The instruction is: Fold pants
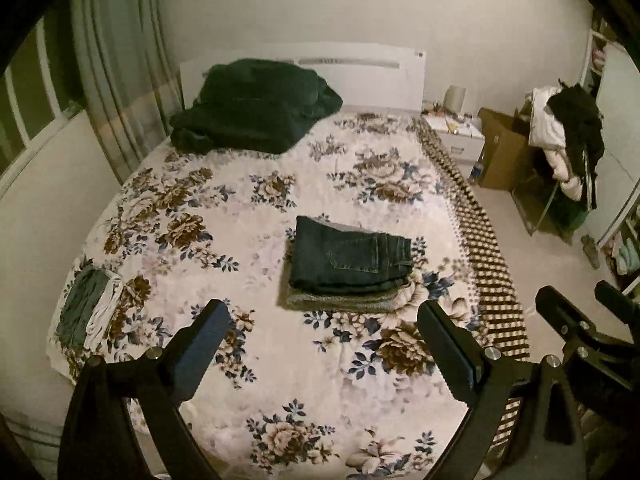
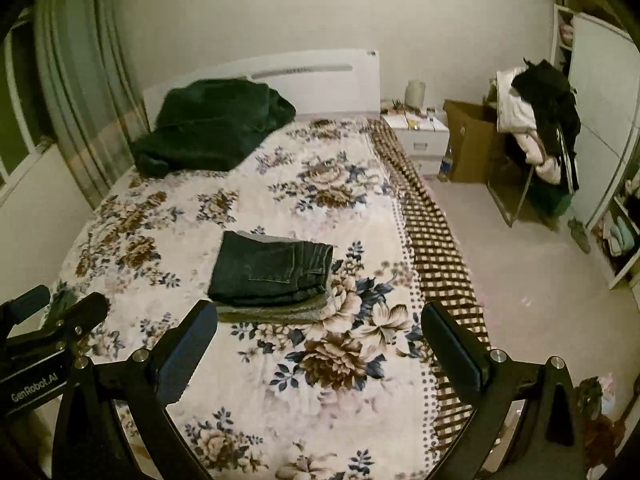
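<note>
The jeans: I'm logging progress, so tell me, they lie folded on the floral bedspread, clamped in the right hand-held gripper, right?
Not clamped. The folded jeans lie free on the floral bedspread; the right wrist view shows the right hand-held gripper open and short of them.

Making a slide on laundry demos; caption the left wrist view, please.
Open left tool held above a floral bedspread, facing folded dark jeans stacked on a grey garment.

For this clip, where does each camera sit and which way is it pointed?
Left wrist: on the left hand-held gripper, above the bed's foot, facing the headboard; own open fingers and the right hand-held gripper show.
Right wrist: on the right gripper, same heading; the left gripper intrudes at lower left.
Shared: folded jeans on the floral bedspread.
</note>
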